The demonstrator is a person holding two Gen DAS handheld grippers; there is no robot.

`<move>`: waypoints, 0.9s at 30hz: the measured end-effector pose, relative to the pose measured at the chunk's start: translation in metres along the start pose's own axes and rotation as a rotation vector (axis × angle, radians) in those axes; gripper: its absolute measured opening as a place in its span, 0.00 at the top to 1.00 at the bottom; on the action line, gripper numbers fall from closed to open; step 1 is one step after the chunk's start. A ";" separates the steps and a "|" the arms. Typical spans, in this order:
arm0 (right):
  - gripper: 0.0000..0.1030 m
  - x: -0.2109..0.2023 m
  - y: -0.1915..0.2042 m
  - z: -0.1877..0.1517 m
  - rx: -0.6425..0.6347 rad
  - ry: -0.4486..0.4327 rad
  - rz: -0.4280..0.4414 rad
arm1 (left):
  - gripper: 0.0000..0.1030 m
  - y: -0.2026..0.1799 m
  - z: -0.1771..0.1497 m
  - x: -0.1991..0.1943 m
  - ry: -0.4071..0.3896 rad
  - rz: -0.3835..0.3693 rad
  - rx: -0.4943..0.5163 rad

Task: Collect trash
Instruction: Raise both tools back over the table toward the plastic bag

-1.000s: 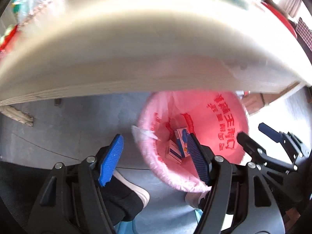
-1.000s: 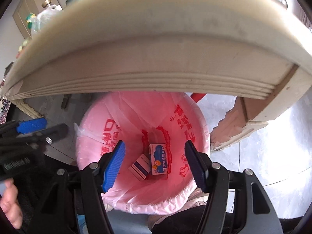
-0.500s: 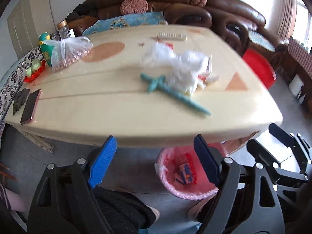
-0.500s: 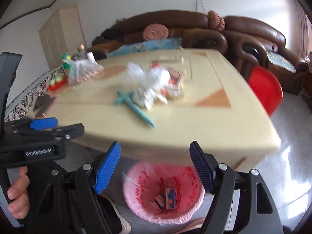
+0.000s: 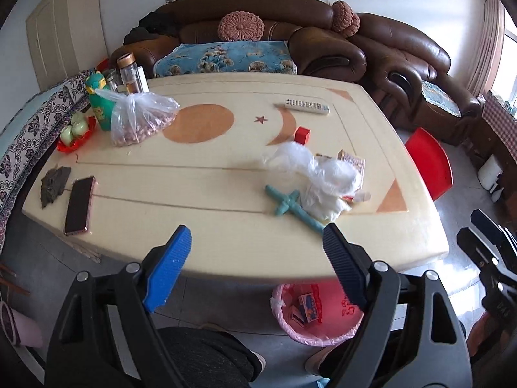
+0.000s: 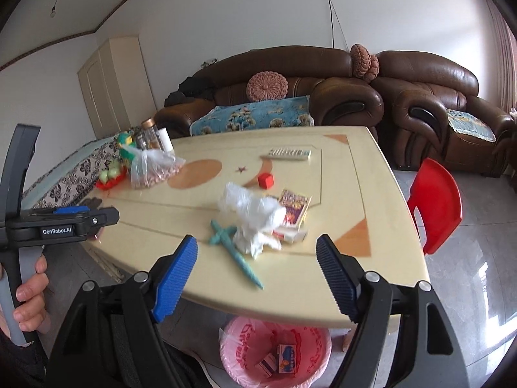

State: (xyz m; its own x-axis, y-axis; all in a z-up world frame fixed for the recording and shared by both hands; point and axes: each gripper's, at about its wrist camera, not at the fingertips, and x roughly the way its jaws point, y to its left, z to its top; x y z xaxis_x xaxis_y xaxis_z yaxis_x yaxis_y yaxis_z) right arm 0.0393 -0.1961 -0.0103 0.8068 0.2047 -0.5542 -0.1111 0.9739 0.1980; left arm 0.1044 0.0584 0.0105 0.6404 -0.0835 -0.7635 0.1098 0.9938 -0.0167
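Trash (image 5: 326, 177), a crumpled heap of clear plastic and white paper with small flat packets beside and partly under it, lies on the table (image 5: 206, 252) toward its right edge, nearer the front edge than the back. A teal cross-shaped stick (image 5: 292, 207) touches the heap's left side; its long axis runs diagonally, the far end toward the table's middle and the near end toward the front edge. Below the front edge, on the floor, stands the bin (image 6: 232, 349) with its pink liner, and two small boxes (image 6: 279, 362) already lie in its bottom. By that showing the job is begun but far from done: the heap, the packets and perhaps the stick are left to gather. A red cube (image 5: 302, 134) sits just behind the heap, a remote (image 5: 307, 106) near the back edge, a phone (image 5: 79, 205) at the front left corner. The left gripper (image 5: 255, 255) and the right gripper (image 6: 257, 258) both hang above the front edge, jaws just opened wide and nothing between them; a hand (image 6: 30, 300) shows on the left gripper's handle.
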 end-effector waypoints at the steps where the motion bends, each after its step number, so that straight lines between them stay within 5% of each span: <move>1: 0.27 0.001 -0.002 0.007 0.001 0.003 -0.002 | 0.21 -0.001 0.005 -0.001 -0.005 0.009 0.007; 11: 0.27 0.019 -0.011 0.038 -0.028 0.021 -0.002 | 0.20 -0.028 0.043 0.011 0.007 0.028 0.119; 27: 0.27 0.091 -0.057 0.076 0.028 0.097 0.012 | 0.20 -0.056 0.096 0.077 0.107 0.034 0.117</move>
State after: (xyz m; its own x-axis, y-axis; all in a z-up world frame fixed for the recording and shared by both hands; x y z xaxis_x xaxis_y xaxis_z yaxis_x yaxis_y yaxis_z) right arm 0.1632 -0.2406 -0.0104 0.7453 0.2259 -0.6273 -0.1031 0.9686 0.2263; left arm 0.2205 -0.0111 0.0152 0.5613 -0.0356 -0.8269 0.1812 0.9801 0.0808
